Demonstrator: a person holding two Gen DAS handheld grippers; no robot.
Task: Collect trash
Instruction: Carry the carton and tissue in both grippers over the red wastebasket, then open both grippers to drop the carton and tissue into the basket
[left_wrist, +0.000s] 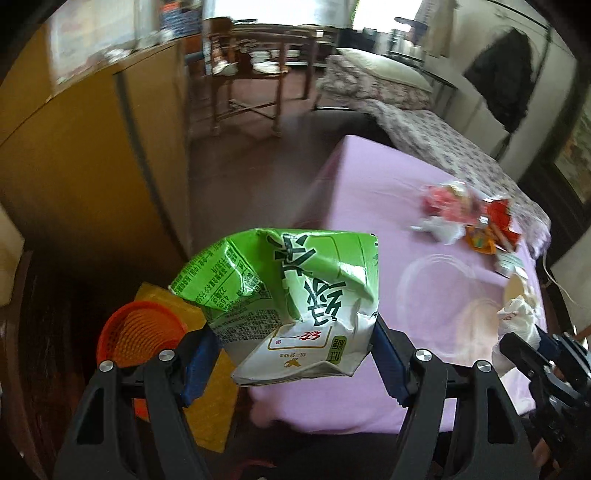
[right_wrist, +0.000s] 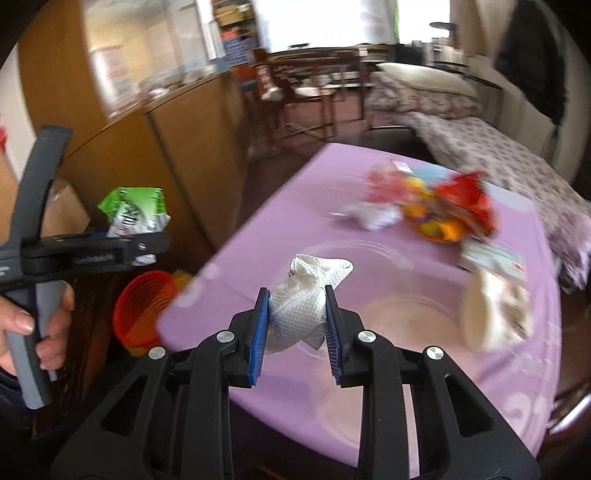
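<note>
A crumpled green-and-white drink carton is pinched between the blue pads of the left gripper, held off the table edge, above and just to the right of an orange mesh bin on the floor. A wadded white paper towel is clamped between the pads of the right gripper, above the purple tablecloth. Further along the cloth, a blurred heap of red and orange wrappers and a tipped cream cup are seen, well apart from both tools.
</note>
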